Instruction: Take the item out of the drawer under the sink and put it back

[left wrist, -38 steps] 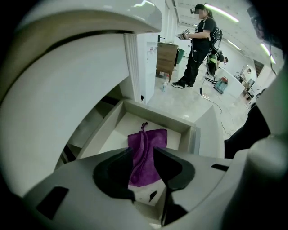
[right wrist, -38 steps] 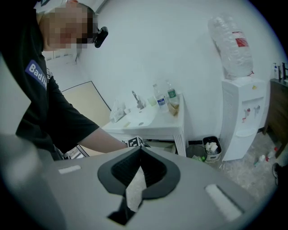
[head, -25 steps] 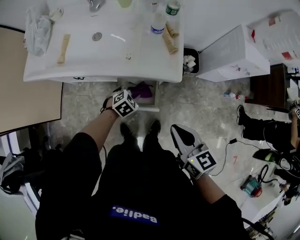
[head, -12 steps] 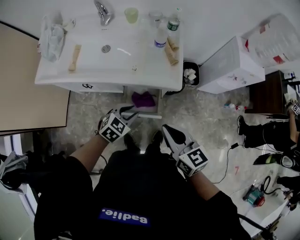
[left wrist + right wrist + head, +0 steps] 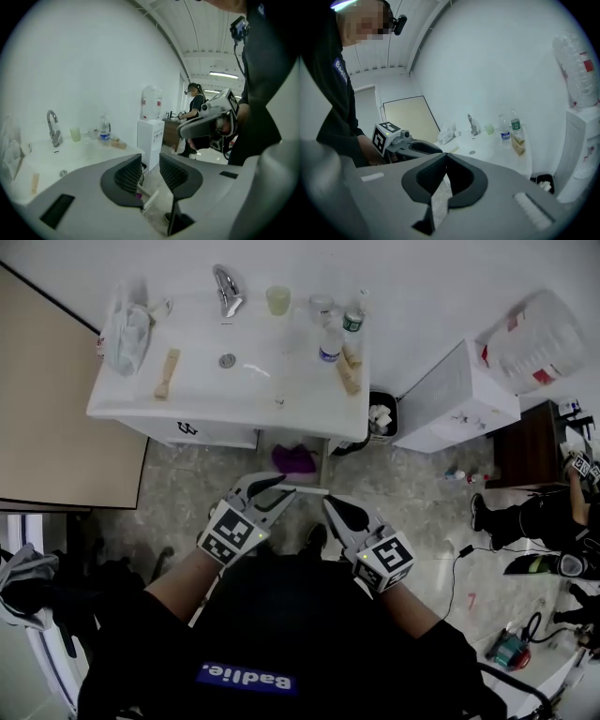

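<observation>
Two grippers hang near the open white drawer (image 5: 314, 489) holding a purple soft item (image 5: 293, 460): left gripper (image 5: 281, 487) parted, empty; right gripper (image 5: 329, 505) clenched, empty.

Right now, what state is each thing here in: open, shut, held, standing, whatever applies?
Drawer: pulled open under the sink.
Purple item: lying inside the drawer.
Left hand-held gripper: jaws apart, nothing between them.
Right hand-held gripper: jaws together, empty.
Blue-label bottle: upright on the sink top.
Bin: open top, white scraps inside.
</observation>
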### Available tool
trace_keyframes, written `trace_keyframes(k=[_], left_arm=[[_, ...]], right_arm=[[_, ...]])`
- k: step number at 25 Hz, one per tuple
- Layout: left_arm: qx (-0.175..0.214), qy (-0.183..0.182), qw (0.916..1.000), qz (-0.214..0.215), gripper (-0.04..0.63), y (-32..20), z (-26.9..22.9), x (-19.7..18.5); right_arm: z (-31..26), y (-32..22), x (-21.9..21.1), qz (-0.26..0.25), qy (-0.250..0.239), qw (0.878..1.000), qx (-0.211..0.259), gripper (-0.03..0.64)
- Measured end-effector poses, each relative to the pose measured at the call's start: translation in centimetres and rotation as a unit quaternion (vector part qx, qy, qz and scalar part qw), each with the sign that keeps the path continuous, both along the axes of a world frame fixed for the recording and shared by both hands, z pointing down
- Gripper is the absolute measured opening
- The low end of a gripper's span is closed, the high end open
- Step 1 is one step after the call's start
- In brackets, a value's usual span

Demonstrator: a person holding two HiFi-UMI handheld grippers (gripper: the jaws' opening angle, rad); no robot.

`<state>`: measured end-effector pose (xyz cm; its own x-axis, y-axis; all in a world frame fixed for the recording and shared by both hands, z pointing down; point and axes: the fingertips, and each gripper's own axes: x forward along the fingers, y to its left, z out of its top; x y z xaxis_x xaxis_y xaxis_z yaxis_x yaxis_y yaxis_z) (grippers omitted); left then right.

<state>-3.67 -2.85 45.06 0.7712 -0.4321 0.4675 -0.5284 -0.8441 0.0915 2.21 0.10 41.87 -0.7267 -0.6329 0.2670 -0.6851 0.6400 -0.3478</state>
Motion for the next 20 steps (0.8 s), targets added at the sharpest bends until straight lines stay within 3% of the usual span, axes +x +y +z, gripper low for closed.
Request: trace_keyframes(k=[9, 20], left_arm=[[0.033, 0.079, 0.9963, -0.003, 0.069, 1.9, -8.5, 0.1], [0.035, 0.129, 0.9907, -0.022, 0.009, 3.2, -11.4, 0.0]], right_arm=[[-2.9, -0.2, -1.4, -0.022, 0.006, 0.999, 0.035, 0.002], [-6.8, 0.7, -3.8, -0.052, -0.007, 0.996, 0.076, 0.002]])
